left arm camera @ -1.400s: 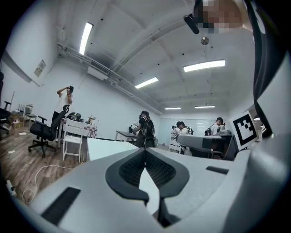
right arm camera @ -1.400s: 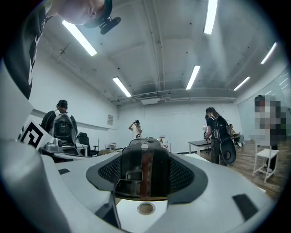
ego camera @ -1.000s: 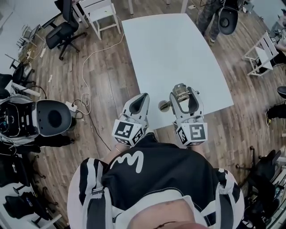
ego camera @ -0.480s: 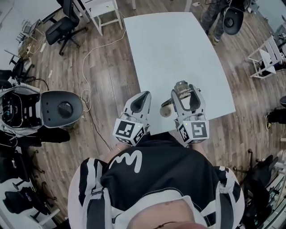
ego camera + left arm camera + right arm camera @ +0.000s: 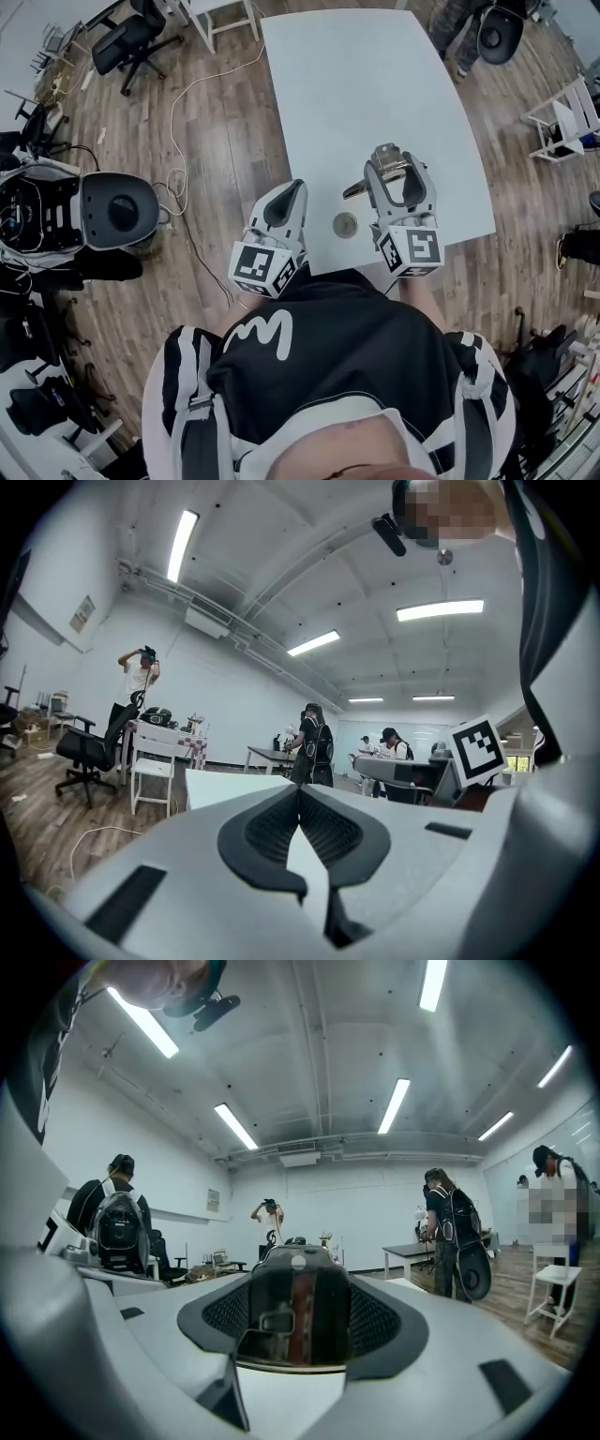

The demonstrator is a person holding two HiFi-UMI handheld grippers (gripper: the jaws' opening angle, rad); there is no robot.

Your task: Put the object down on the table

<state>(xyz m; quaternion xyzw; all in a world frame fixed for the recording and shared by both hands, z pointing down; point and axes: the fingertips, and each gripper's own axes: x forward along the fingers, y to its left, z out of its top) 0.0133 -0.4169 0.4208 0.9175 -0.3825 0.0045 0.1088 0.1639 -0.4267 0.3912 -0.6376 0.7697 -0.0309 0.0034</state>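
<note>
My right gripper (image 5: pixel 389 169) is over the near right part of the white table (image 5: pixel 375 84), shut on a small clear jar-like object (image 5: pixel 387 161) with a metal top. A thin handle-like part (image 5: pixel 356 190) sticks out to the object's left. In the right gripper view the object (image 5: pixel 292 1321) fills the gap between the pads, dark with a reddish stripe. A small round disc (image 5: pixel 345 224) lies flat on the table between the grippers. My left gripper (image 5: pixel 289 192) hangs at the table's near left edge, its jaws together around nothing (image 5: pixel 300 794).
Wooden floor surrounds the table. A black office chair (image 5: pixel 131 42) and a white chair (image 5: pixel 220 14) stand at the far left, another white chair (image 5: pixel 567 117) at the right. A cable (image 5: pixel 183 150) trails on the floor by a round grey machine (image 5: pixel 112 211). A person (image 5: pixel 469 28) stands at the table's far end.
My right gripper has carried the object a little farther over the table and away from the round disc. The left gripper has drifted slightly left, still shut.
</note>
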